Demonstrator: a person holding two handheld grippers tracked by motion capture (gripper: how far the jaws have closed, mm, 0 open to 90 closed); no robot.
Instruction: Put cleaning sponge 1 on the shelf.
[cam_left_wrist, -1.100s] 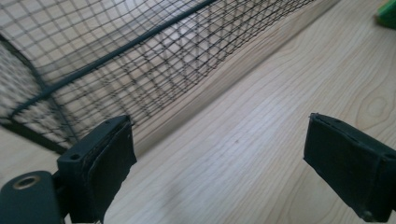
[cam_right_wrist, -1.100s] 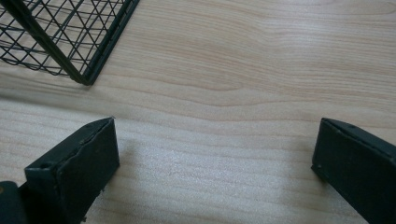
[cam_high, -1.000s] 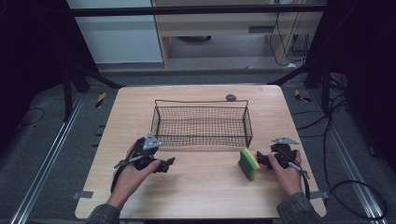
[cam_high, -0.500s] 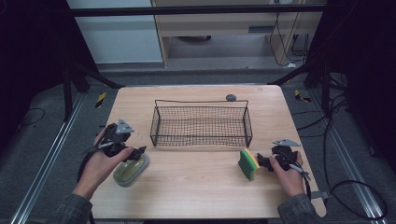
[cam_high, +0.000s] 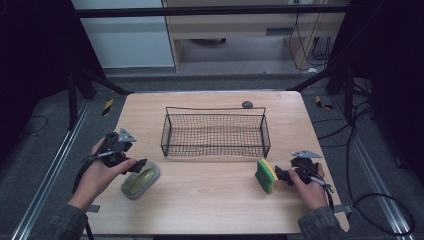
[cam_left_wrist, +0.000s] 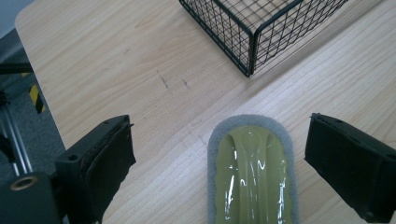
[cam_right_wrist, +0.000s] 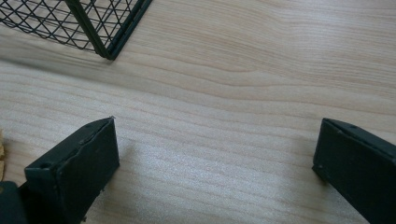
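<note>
Scrubber (cam_left_wrist: 251, 173) on table, between wide-open left gripper (cam_left_wrist: 238, 161) jaws, ungrasped.

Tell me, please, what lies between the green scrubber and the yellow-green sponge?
Only bare wooden table in the high view; the scrubber and sponge sit apart, the wire basket behind that stretch.

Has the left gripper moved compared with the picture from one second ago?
Yes. The left gripper moved to the left in the high view, away from the front left corner of the wire basket, and now hovers open over the green scrubber.
</note>
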